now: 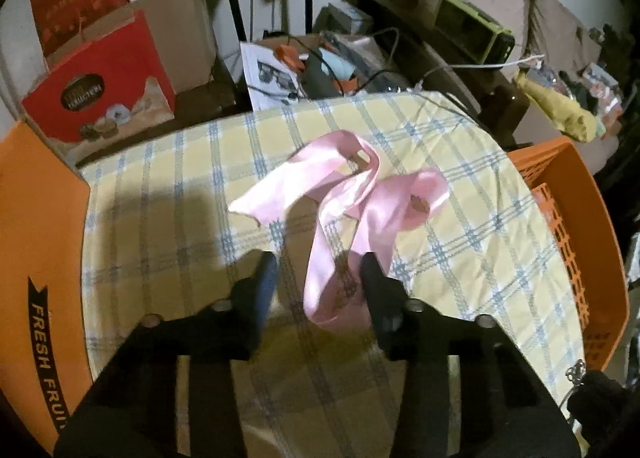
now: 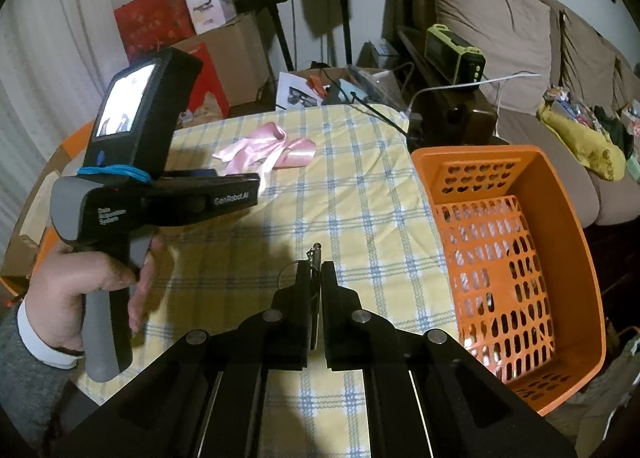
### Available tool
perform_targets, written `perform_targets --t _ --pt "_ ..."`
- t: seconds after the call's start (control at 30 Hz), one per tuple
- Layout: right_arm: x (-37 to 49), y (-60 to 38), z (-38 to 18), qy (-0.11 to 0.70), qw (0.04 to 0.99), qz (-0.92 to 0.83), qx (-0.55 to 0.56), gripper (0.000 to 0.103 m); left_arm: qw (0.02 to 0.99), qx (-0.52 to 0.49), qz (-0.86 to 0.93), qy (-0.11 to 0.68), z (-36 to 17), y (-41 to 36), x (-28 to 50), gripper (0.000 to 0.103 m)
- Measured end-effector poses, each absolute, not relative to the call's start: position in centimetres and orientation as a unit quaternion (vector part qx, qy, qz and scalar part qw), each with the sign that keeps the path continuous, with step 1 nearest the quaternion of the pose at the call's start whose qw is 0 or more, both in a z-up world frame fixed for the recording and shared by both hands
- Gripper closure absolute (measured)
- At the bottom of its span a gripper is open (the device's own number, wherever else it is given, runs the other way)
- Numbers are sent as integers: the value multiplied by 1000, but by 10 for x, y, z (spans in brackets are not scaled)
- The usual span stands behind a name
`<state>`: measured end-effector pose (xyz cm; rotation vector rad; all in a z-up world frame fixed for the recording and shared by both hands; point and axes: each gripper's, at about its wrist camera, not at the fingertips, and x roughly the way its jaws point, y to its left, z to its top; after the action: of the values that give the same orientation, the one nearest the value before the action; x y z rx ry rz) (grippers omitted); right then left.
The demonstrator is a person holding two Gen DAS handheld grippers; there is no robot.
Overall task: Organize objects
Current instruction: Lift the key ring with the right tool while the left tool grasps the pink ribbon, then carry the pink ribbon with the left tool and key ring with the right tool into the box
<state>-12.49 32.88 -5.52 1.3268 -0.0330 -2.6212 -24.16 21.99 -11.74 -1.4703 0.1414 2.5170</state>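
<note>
A pink satin ribbon (image 1: pixel 344 198) lies crumpled on the yellow plaid tablecloth (image 1: pixel 160 194). My left gripper (image 1: pixel 318 270) is open just above the cloth, and the ribbon's near end hangs between its fingers without being pinched. The ribbon also shows in the right wrist view (image 2: pixel 268 152), ahead of the left gripper (image 2: pixel 224 182). My right gripper (image 2: pixel 316 272) is shut on a small metal keychain (image 2: pixel 314 258) with a ring and holds it above the cloth, left of the orange basket (image 2: pixel 560 194).
The orange perforated basket (image 1: pixel 592 218) stands at the table's right edge. An orange "Fresh Fruit" crate (image 1: pixel 36 258) is at the left. Red boxes (image 1: pixel 100 78), papers and cables crowd the far edge. A sofa (image 2: pixel 500 18) is behind on the right.
</note>
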Motion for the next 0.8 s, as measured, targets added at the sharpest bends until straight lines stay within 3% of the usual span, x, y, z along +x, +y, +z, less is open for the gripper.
perform_targets --t 0.03,0.1,0.4,0.8 --pt "-125 329 -56 -12 102 -887 449 99 110 -499 858 50 -117 220 -242 80" --pt "-125 329 -56 -14 102 -887 449 99 117 -505 854 48 -116 220 -241 103" --pt "-125 327 -54 -15 106 -888 446 99 150 -492 857 23 -86 205 -219 103" --pt "-116 306 -18 -9 133 -899 418 99 172 -424 889 -24 18 137 -169 103"
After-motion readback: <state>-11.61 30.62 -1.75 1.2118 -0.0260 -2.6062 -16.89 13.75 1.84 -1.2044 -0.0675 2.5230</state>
